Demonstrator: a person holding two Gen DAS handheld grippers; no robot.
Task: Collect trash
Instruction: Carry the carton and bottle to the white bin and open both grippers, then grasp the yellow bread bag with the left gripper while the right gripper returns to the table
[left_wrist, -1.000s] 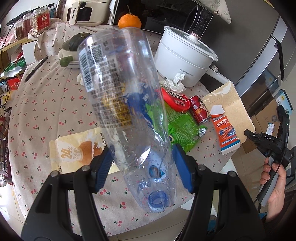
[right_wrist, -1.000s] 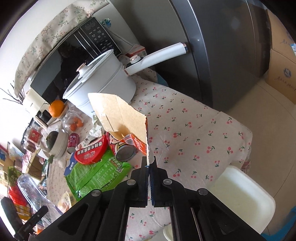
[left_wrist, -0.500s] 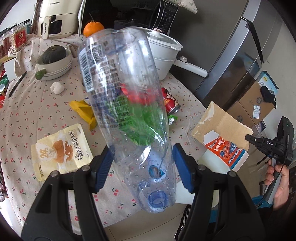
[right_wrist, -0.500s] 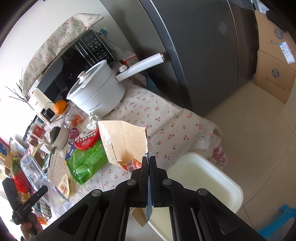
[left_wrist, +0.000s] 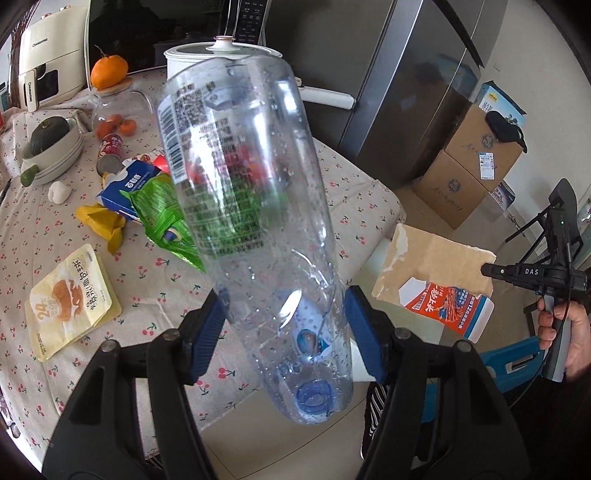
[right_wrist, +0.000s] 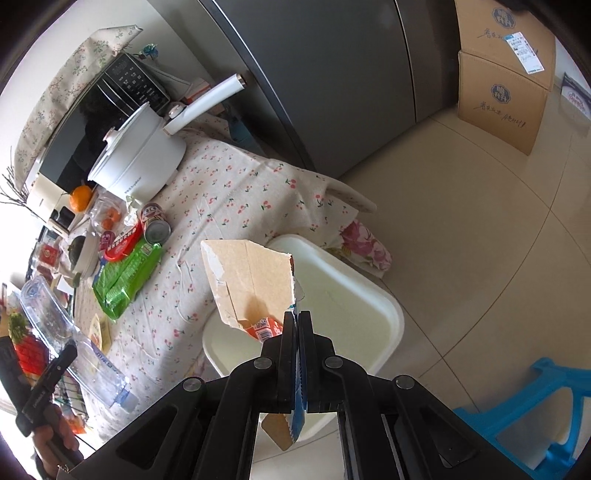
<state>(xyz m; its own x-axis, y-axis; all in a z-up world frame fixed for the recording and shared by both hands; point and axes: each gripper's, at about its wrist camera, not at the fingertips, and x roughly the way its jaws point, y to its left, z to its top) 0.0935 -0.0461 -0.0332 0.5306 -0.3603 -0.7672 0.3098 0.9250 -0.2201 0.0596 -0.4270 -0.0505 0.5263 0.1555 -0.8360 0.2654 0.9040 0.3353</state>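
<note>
Ahead of the left gripper (left_wrist: 286, 314), wrappers and a can (left_wrist: 109, 155) litter the cherry-print tablecloth (left_wrist: 48, 229). Its blue pads clamp a clear, droplet-speckled plastic bottle (left_wrist: 251, 206), cap nearest the camera. The right gripper (right_wrist: 297, 325) pinches a torn, flattened cardboard carton (right_wrist: 251, 284) above a white bin (right_wrist: 354, 310).

Bright daylight, blown out at nine o'clock in the right wrist view. Strong fisheye bending with black corners. Soft glints on the plastic bottle (left_wrist: 255, 206); faint shadows on the worktop (left_wrist: 48, 236). Sharp throughout.
</note>
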